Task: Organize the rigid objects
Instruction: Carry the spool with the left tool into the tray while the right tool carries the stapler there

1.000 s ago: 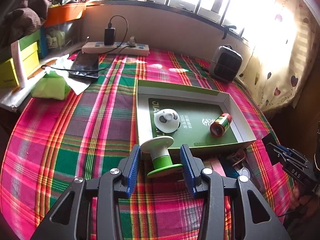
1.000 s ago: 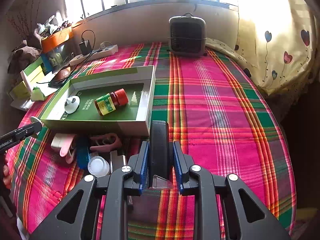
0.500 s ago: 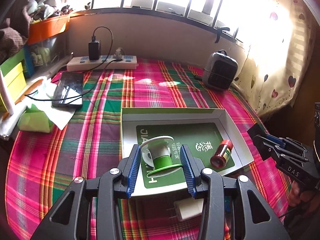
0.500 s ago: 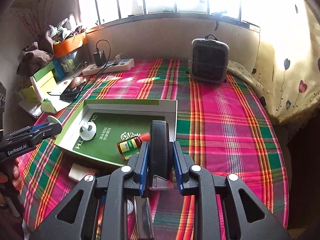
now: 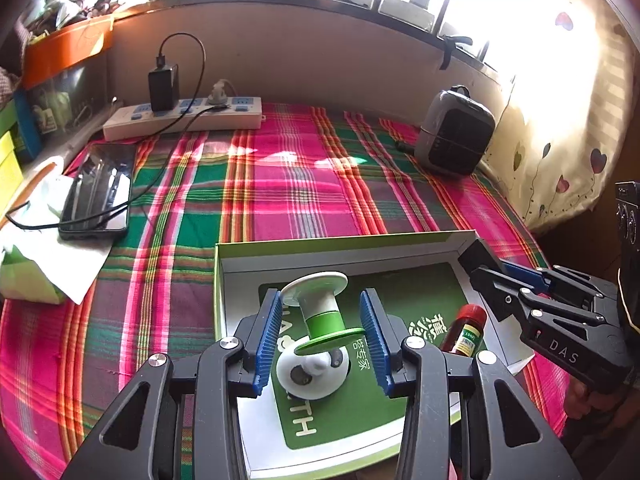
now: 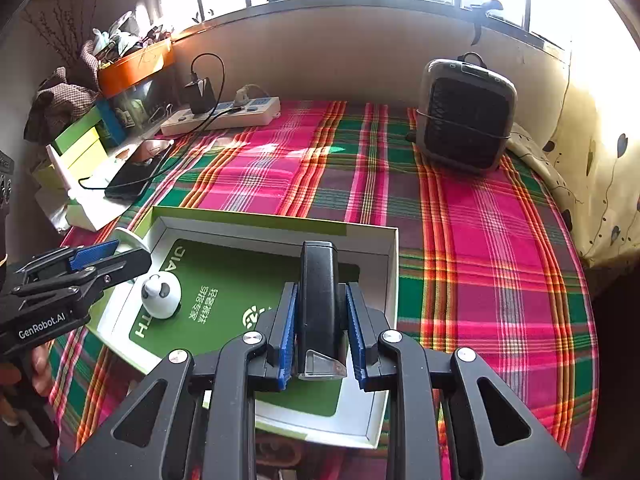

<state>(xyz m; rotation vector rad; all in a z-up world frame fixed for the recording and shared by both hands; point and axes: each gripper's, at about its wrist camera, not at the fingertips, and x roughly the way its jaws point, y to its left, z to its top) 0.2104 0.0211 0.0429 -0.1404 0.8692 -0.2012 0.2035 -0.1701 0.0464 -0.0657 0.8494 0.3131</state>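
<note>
My left gripper [image 5: 322,334] is shut on a white-and-green spool [image 5: 320,312] and holds it over the green-lined white box [image 5: 360,246]. A white round panda-faced object [image 5: 310,372] lies in the box below the spool, and a small red-capped bottle [image 5: 464,330] lies to its right. My right gripper [image 6: 320,336] is shut on a black rectangular device [image 6: 319,300] and holds it over the right part of the same box [image 6: 276,226]. The panda object [image 6: 160,294] shows at the box's left. Each gripper shows in the other's view: the right one [image 5: 540,308] and the left one [image 6: 72,276].
The box sits on a pink-and-green plaid cloth [image 5: 280,176]. A phone [image 5: 98,192] on a cable, a power strip [image 5: 184,118] and a green tissue pack [image 5: 24,276] lie at the back left. A small grey heater [image 6: 466,116] stands at the back right.
Both grippers have moved forward and over the box with their objects held. The spool now hangs above the panda object; the black device is now over the box's right side.
</note>
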